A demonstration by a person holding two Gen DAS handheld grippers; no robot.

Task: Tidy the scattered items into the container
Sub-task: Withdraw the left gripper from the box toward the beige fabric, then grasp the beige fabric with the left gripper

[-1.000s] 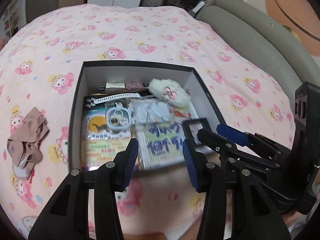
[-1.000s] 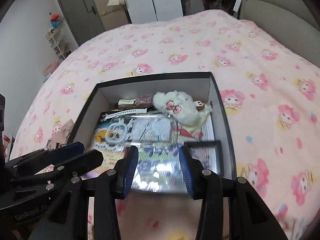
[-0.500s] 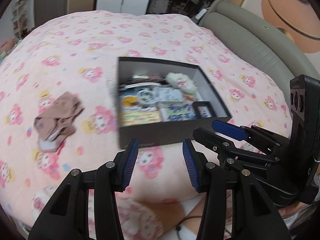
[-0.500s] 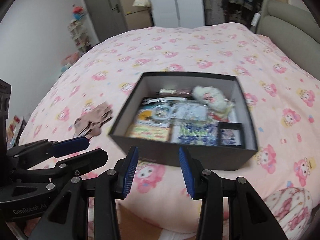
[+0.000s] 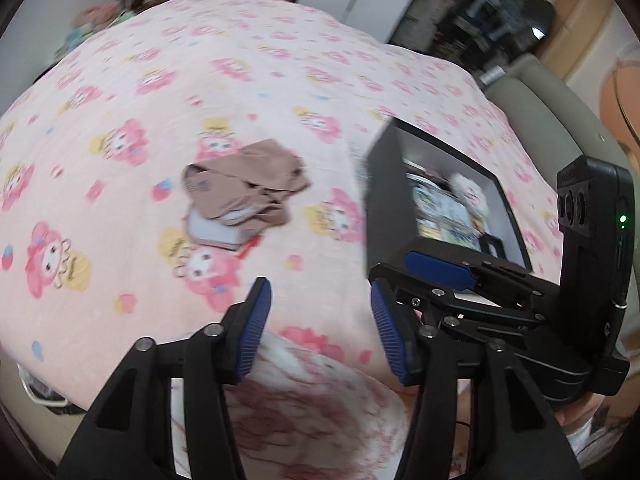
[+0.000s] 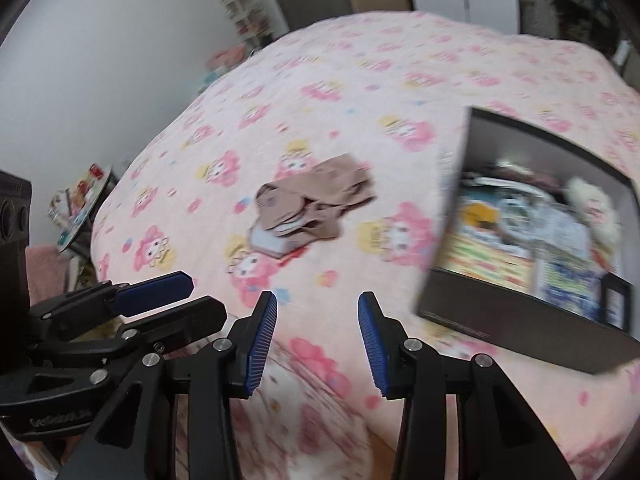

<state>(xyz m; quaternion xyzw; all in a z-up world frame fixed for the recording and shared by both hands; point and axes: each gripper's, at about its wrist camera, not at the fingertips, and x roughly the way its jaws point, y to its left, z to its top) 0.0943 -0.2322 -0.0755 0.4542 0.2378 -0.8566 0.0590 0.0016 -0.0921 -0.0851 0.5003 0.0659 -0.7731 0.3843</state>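
both wrist views face across bed [image 5: 120,92], sharing socks [image 5: 244,196], box [image 6: 520,320]

Crumpled tan cloth [image 5: 244,192] on bedspread, apart from filled black box [image 6: 532,316]

No legible text: print on the packets [image 6: 520,236] in the black box [image 6: 516,320] is blurred, and raised lettering on my left gripper [image 6: 160,300] body is unreadable.

Tan socks [image 6: 316,210] lie on the bedspread [image 6: 360,80] — left of the black box [image 6: 532,320].
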